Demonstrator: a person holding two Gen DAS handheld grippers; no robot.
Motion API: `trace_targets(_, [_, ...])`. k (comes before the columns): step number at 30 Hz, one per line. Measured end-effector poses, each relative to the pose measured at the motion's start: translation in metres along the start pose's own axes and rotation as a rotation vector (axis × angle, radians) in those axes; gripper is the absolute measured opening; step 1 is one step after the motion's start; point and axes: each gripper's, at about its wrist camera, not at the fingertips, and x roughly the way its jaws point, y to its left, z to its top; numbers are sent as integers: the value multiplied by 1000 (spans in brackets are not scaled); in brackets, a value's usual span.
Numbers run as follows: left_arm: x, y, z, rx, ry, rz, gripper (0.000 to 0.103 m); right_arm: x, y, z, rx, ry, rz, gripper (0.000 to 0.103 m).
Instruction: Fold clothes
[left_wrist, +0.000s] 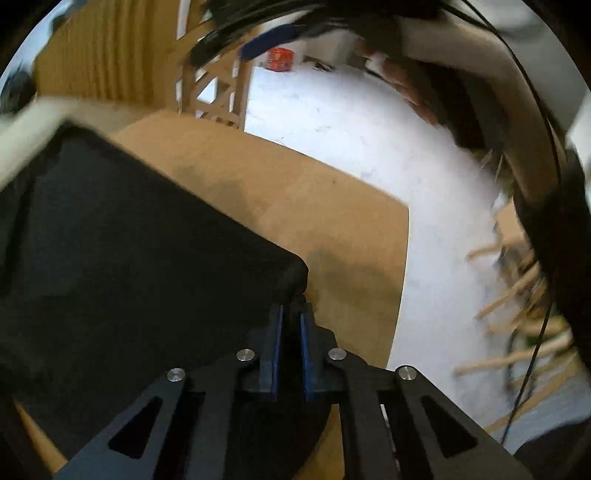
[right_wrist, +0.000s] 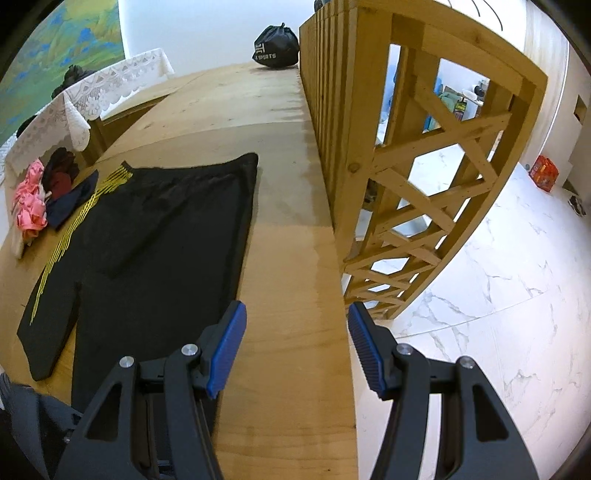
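- I am working at a long wooden table (right_wrist: 295, 229) with a slatted wooden rack (right_wrist: 417, 155) along its right side and white marble floor (right_wrist: 498, 280) beyond the edge.
- The black shorts (right_wrist: 159, 236) lie flat on the left half of the table, a yellow stripe down their far-left leg; a small heap of pink and dark clothes (right_wrist: 37, 199) sits at the far left by a lace cloth (right_wrist: 74, 103).
- My left gripper (left_wrist: 291, 317) is pinched together on a corner of the shorts (left_wrist: 129, 258), and the cloth hangs from it in a taut dark sheet.
- My right gripper (right_wrist: 295, 350) stands apart over bare wood just right of the shorts' near edge, holding nothing.
- Risk: the pinch takes only the tip of the corner, so a quick pull could slip it free and drop the fold.
- Risk: with one corner lifted and the other side unheld, I judge the shorts may drag or twist, leaving a skewed crease.
- Risk: the table edge is close on the right; a wide swing could carry cloth over it or knock the rack.
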Motion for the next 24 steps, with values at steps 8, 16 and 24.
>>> trace_targets(8, [-62, 38, -6, -108, -131, -70, 7, 34, 17, 24, -2, 40, 19, 57])
trace_targets(16, [-94, 79, -26, -189, -220, -121, 7, 134, 39, 120, 69, 118, 21, 57])
trace_targets(24, [-103, 126, -44, -254, -261, -168, 7, 211, 57, 174, 68, 228, -31, 57])
